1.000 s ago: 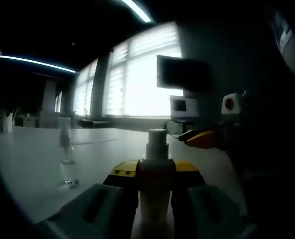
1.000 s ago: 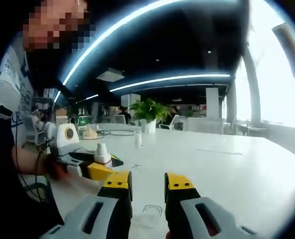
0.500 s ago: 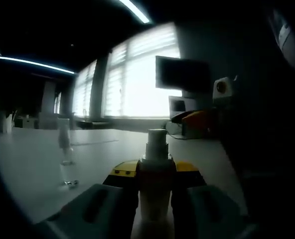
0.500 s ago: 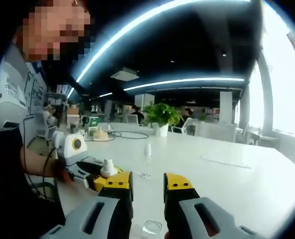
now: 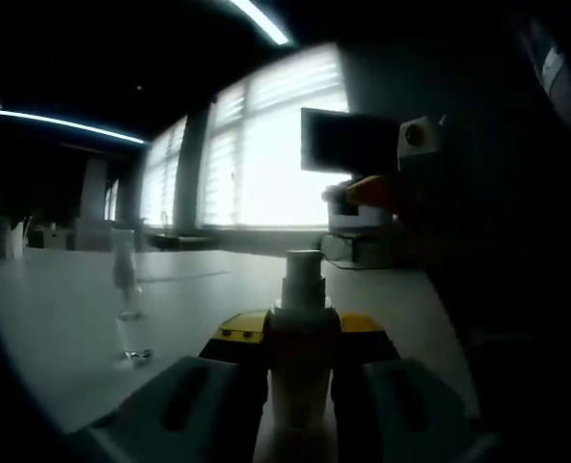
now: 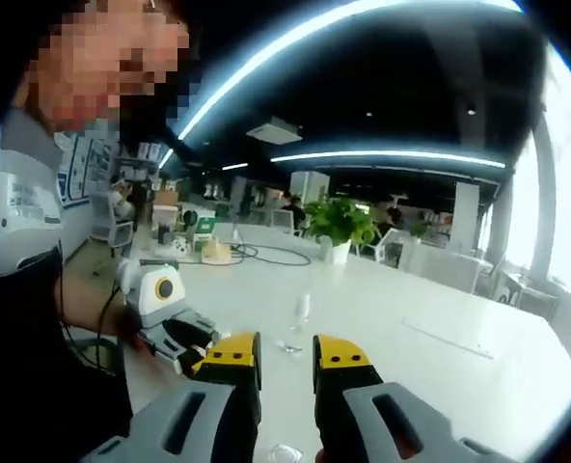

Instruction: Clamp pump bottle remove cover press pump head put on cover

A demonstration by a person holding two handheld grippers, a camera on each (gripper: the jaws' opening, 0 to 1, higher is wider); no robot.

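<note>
The left gripper [image 5: 300,362] grips the pump bottle [image 5: 301,338] upright over the table's [image 5: 64,318] near edge, cover [image 5: 123,260] parked aside, so the empty right gripper [image 6: 274,362], jaws slightly apart, can come down on the bared pump head [image 5: 304,268].

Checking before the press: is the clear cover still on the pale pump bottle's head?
No, the pump head stands bare above the left gripper; the clear cover stands on the white table.
</note>
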